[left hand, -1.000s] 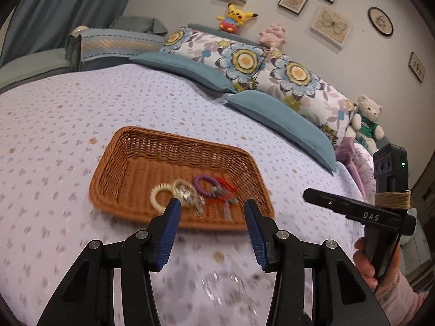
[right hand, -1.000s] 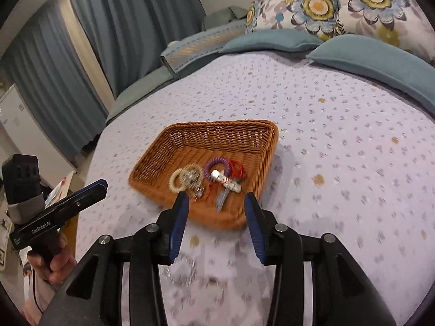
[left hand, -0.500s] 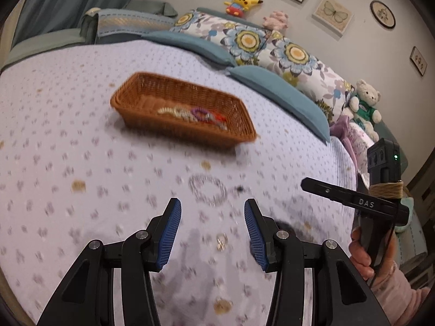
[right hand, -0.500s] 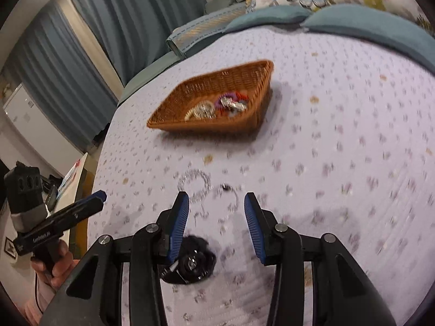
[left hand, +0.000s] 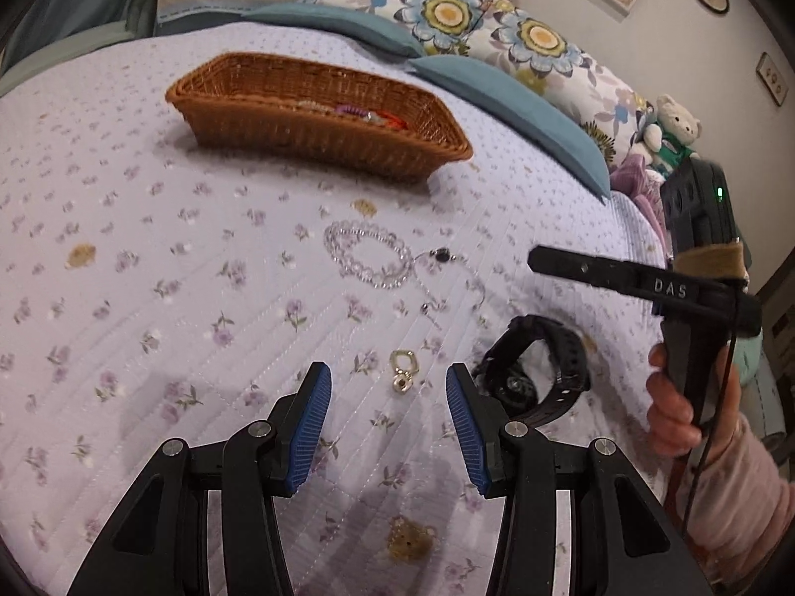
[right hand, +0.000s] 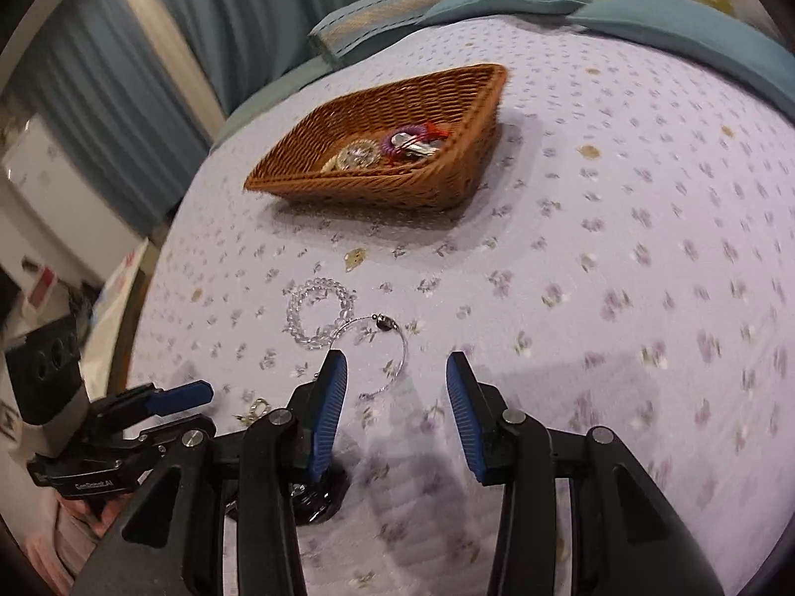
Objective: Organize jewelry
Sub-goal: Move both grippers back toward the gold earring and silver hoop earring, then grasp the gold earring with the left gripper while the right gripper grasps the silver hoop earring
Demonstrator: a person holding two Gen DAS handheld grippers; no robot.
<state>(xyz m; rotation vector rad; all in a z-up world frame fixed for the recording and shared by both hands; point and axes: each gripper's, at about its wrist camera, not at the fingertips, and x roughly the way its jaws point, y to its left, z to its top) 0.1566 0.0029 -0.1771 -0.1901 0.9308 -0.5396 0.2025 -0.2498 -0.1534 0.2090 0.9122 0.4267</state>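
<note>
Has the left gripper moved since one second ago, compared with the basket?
Yes. The left gripper has pulled back from the wicker basket toward the gold clasp.

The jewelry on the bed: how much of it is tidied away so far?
Partly. The wicker basket already holds several bracelets. Nothing is in hand: the left gripper and right gripper are both open and empty. Still loose on the bedspread: a clear bead bracelet, a thin chain, a small gold charm and a black watch.

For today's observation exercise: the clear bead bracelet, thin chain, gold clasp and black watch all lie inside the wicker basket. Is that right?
Not right. The clear bead bracelet, thin chain, gold clasp and black watch all lie on the bedspread, outside the wicker basket, as the left wrist view shows.
</note>
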